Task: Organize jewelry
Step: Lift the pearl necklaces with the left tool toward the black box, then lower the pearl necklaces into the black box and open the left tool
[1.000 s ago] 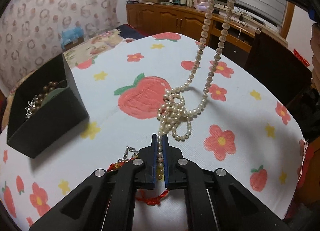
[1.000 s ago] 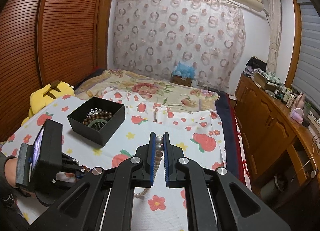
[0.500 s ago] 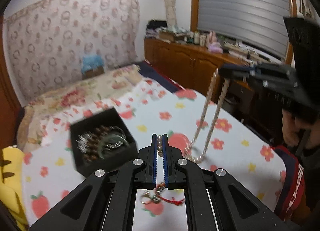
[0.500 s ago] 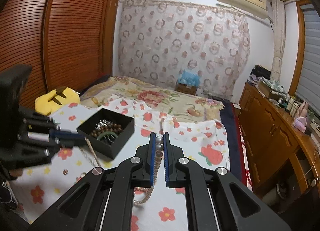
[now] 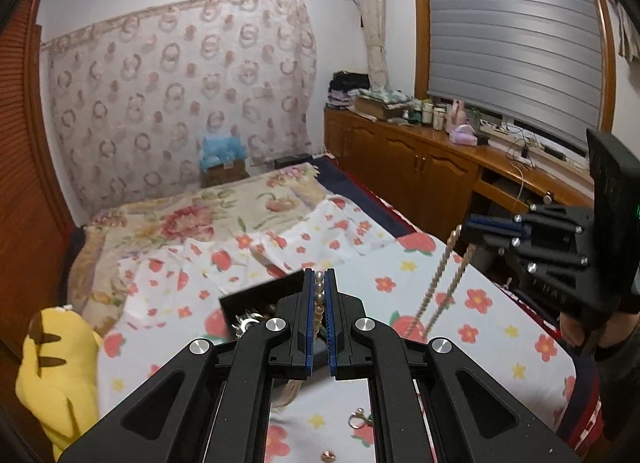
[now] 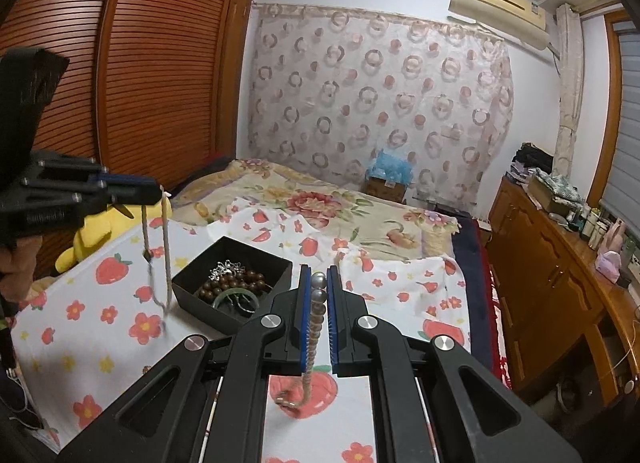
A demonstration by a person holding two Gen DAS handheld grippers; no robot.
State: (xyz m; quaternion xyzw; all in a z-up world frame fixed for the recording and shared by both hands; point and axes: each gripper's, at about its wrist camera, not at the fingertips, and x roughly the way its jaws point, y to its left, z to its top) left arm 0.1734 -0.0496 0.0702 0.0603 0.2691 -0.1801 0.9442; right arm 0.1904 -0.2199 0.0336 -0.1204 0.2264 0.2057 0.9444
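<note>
The left claw (image 5: pixel 319 295) is clamped on a run of pale beads of the pearl necklace (image 5: pixel 319 290), and the right claw (image 6: pixel 319 303) is pinched on another part of the same strand (image 6: pixel 316 307), so the necklace hangs between the two, lifted off the cloth. From the left wrist view two lines of pearls drop from the right claw's tip (image 5: pixel 440 291) toward the strawberry-print cloth (image 5: pixel 500 327); from the right wrist view a loop dangles below the left claw (image 6: pixel 158 255), near the black jewelry box (image 6: pixel 240 283).

The step in hand looks like carrying the strand to the box. To do it well, both claws should travel together so that the slack does not swing or snag on the box rim, then lower the hanging loops in first and release one end at a time, letting the pearls pile up rather than drape over the wall. The box already holds dark wooden beads (image 6: pixel 236 285), a green bangle (image 6: pixel 236 299) and something silvery, so the pearls may tangle with them.

A small clasp or charm (image 5: pixel 356 419) lies on the cloth close under the left claw. Beyond the box is a floral bedspread (image 6: pixel 320 199), a yellow plush toy (image 5: pixel 60 367) to the left, a wooden cabinet (image 6: pixel 552 263) along the right, a patterned curtain (image 6: pixel 380 95) and an air conditioner (image 6: pixel 500 3) on the far wall.
</note>
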